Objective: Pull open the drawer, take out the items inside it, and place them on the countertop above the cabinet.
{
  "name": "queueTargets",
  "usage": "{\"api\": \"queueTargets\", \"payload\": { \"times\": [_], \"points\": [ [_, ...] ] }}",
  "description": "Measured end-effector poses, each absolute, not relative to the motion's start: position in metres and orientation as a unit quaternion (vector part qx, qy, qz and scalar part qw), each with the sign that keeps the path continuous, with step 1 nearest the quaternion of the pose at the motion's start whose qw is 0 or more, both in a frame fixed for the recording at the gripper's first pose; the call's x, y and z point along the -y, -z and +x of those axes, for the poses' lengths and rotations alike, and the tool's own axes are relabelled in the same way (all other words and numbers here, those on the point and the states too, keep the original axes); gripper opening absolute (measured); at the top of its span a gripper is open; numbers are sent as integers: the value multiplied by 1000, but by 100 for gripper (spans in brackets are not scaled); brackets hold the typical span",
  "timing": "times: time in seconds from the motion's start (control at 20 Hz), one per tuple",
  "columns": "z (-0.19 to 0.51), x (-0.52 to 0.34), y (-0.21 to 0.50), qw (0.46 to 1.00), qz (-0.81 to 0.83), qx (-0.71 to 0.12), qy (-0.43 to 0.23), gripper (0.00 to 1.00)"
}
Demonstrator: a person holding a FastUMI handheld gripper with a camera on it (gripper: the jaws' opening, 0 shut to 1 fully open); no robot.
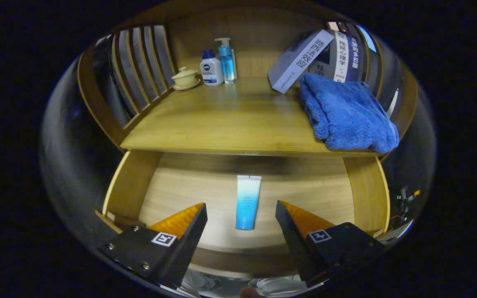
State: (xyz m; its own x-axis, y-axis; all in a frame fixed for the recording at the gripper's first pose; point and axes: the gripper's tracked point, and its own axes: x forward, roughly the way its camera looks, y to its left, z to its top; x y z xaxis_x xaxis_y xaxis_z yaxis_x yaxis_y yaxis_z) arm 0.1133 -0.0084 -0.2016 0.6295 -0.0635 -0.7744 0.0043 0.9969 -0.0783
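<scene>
We hold the hand-held gripper (pixel 240 215) above the pulled-out drawer (pixel 369 194), fingers spread wide and gripping nothing. It looks down and forward along the drawer floor, tilted toward the cabinet. The tube (pixel 248 201) lies flat on the drawer bottom, lengthwise, between the two fingertips and reaching just ahead of them, touching neither.

Risks as we judge them:
- The tube lies flat on the wood. If we come down too shallow, the fingertips may scrape the drawer floor or push the tube along instead of closing on it.
- The tube looks smooth and soft-sided. A pinch near its narrow end could let it squirt out or hang and swing; a grip across the middle seems safer.
- The worktop (pixel 222 120) overhangs the back of the drawer. Lifting straight forward could knock the tube or the fingers against its front edge, so we would need to draw back before rising.
- The worktop is partly taken: a blue towel (pixel 346 111) on the right with books (pixel 317 58) leaning behind it; two bottles (pixel 218 64) and a lidded cup (pixel 185 77) at the rear left. The bare middle is the sensible drop spot; a careless placement could nudge the towel or tip a bottle.
</scene>
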Motion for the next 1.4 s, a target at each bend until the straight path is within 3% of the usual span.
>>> {"api": "queueTargets", "payload": {
  "times": [0.1, 0.25, 0.5, 0.7, 0.9, 1.0, 1.4],
  "points": [
    [118, 6, 223, 890, -21, -456, 19, 100],
    [127, 18, 245, 877, -28, -479, 40, 77],
    [133, 19, 263, 862, -5, -505, 50, 77],
    [129, 16, 280, 834, 30, -548, 54, 44],
    [130, 18, 284, 831, 44, -552, 51, 44],
    [129, 18, 282, 832, 41, -551, 48, 39],
    [122, 11, 238, 877, 89, -473, -5, 38]
  ]
}}
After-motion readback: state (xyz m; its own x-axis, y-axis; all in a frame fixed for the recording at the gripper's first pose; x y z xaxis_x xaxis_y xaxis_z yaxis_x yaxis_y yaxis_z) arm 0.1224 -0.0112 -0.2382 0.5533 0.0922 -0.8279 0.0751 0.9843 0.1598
